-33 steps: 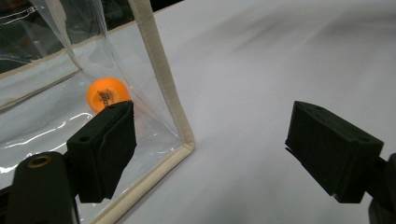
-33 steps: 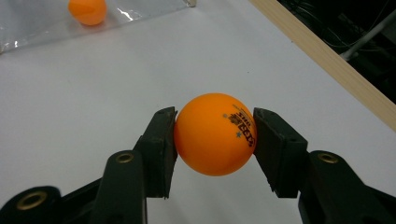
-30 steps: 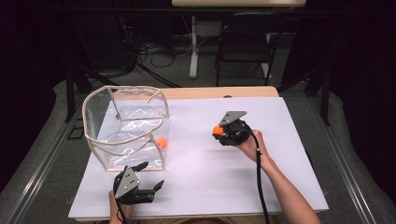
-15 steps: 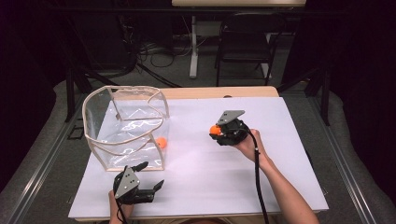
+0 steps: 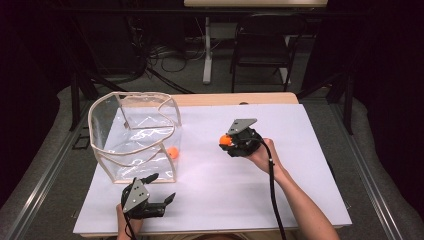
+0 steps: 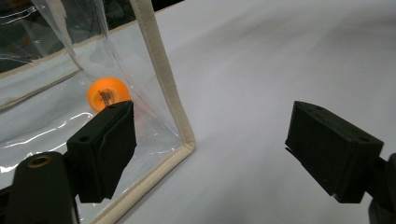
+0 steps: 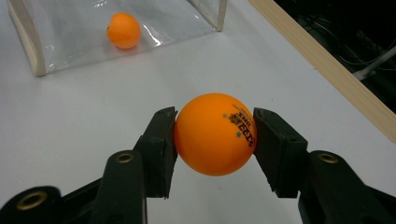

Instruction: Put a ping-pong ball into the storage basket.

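The right gripper [image 7: 215, 135] squeezes an orange ball [image 7: 215, 134] between its jaws, held above the white table [image 5: 300, 165]. Another ball [image 5: 173, 152] already sits inside the clear bag [image 5: 132, 135]. The next move is probably to carry the held ball over and drop it in. The left gripper [image 5: 161, 189] rests wide apart near the bag

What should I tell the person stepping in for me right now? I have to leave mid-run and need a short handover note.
Right gripper: shut on an orange ball, above the white table, right of the clear bag.
Left gripper: open, holding nothing, by the bag's near corner.
Done: one ball in the bag.
Left: probably carry the held ball over the bag's open top and release it.
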The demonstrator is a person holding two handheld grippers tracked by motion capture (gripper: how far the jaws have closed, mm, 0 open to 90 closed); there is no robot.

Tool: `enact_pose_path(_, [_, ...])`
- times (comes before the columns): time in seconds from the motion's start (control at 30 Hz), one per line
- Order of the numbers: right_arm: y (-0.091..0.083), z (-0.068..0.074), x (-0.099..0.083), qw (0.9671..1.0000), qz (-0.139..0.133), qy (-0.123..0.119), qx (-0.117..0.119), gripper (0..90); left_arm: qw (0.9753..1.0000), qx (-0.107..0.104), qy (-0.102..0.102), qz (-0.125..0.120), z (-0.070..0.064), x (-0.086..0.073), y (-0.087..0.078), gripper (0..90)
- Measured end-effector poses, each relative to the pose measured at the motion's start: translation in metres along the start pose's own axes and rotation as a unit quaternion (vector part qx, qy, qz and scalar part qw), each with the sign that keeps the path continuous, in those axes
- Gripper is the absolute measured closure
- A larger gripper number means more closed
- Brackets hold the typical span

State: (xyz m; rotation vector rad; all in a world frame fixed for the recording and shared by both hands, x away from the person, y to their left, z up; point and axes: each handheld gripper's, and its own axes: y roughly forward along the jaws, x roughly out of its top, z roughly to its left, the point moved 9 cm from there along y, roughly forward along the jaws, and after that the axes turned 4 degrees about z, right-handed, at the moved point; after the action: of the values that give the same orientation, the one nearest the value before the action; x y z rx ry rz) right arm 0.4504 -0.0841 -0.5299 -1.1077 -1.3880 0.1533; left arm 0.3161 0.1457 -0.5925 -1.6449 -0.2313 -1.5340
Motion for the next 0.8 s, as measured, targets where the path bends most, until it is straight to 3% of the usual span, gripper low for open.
enact_pose_path(0.8, [-0.004,0.007,0.023,0.9998,-0.011,-0.015,0.009,50.9,1.0,0.001,0.0,0.0,0.001,0.0,-0.001,15.9])
